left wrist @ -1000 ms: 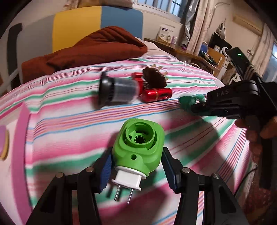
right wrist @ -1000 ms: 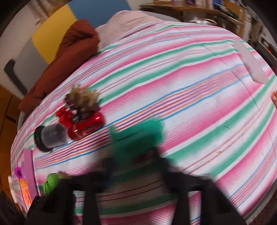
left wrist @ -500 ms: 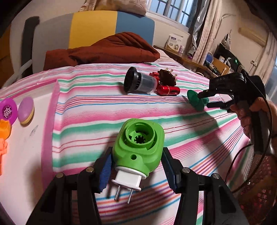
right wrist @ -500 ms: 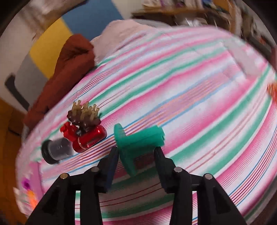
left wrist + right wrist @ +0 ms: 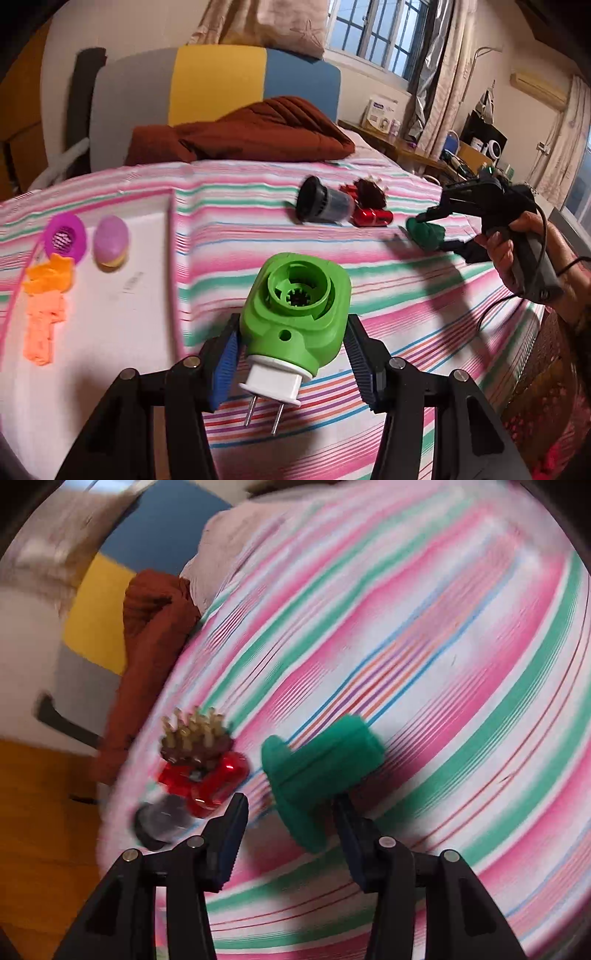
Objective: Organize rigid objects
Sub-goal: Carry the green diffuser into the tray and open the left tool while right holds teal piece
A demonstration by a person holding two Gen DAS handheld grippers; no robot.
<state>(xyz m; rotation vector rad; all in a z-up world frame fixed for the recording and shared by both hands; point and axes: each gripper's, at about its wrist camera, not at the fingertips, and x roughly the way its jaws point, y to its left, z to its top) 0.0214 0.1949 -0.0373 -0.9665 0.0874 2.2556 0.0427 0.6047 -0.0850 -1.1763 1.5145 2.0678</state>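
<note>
Left tongs [image 5: 291, 363] clamp the green plug [image 5: 295, 317], prongs toward the camera, long axis along the fingers, now carried over the bed [image 5: 424, 295] toward the white tray [image 5: 147, 295]. Right tongs [image 5: 288, 834] have just opened; teal spool [image 5: 321, 771] lies released between them, axis slanting up-right, flange nearest, beside the red gadget [image 5: 210, 779].

tray [image 5: 147, 236]: left of frame, on bed [image 5: 258, 236]
plug [image 5: 295, 314]: centre foreground
cylinder [image 5: 325, 205]: upper right, behind plug
</note>
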